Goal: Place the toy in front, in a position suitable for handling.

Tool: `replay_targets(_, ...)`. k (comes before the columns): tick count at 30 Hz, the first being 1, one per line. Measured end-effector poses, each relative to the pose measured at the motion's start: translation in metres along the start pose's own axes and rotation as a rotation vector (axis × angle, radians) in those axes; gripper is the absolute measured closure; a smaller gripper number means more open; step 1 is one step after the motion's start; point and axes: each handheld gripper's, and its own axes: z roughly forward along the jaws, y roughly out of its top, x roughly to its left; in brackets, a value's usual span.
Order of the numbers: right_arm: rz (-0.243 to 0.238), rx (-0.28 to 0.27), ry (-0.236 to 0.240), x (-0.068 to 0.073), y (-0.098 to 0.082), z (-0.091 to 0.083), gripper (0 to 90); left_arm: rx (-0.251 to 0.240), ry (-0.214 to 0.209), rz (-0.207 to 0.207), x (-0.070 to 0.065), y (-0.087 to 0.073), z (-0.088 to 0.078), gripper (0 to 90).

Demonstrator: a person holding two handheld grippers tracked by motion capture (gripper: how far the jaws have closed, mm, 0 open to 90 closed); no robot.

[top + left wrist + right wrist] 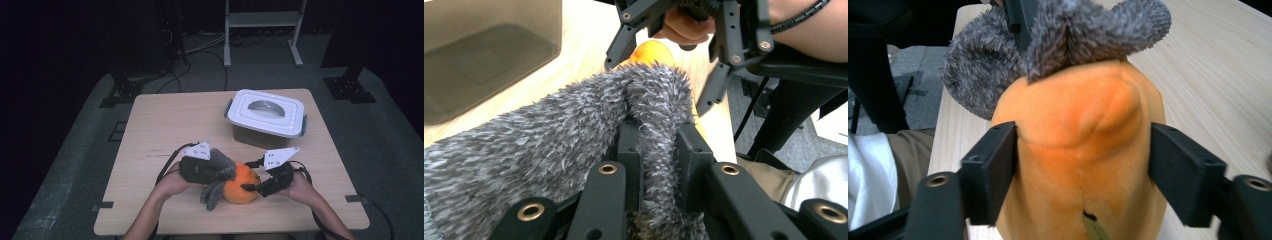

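Nearest the high camera, at the table's front edge, lies the round orange plush toy, taken below as the landmark. It rests on the light wooden table, well short of the table's far side.

Draped over the toy's top and down its left side is a grey shaggy fabric piece, touching the orange plush.

Left gripper: just left of the toy, held in the person's left hand. In the left gripper view its black jaws stand narrow and are clamped on a fold of the grey fabric; the pile bulges out above and below the pads. The orange toy shows beyond the fabric there.

Right gripper: at the toy's right side, held in the person's right hand. In the right gripper view its jaws stand wide, one on each flank of the orange toy. The left pad sits against the plush or very nearly so; the right pad stands clear of it with a visible gap. The toy is between the jaws but not pinched.

Behind the toy and to its right, well apart, stands a rectangular translucent plastic container with a white handled lid, lid seated.
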Motion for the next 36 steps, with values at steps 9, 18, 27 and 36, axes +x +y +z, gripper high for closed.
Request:
replay_targets(9,-0.056,0.001,-0.003,-0.003,-0.009,-0.004,48.9,0.035,-0.003,0.008,-0.004,0.0,-0.001,75.7)
replay_targets(18,-0.005,-0.033,0.005,-0.009,-0.016,-0.008,49.0,0.009,-0.039,0.016,-0.008,0.004,-0.002,75.7)
replay_targets(27,-0.022,-0.044,0.007,-0.004,-0.015,-0.003,49.5,-0.002,-0.075,0.088,-0.016,0.033,0.016,75.7)
replay_targets(36,-0.038,-0.045,0.006,-0.004,-0.017,-0.003,49.9,0.007,-0.067,0.058,-0.006,0.018,0.01,75.8)
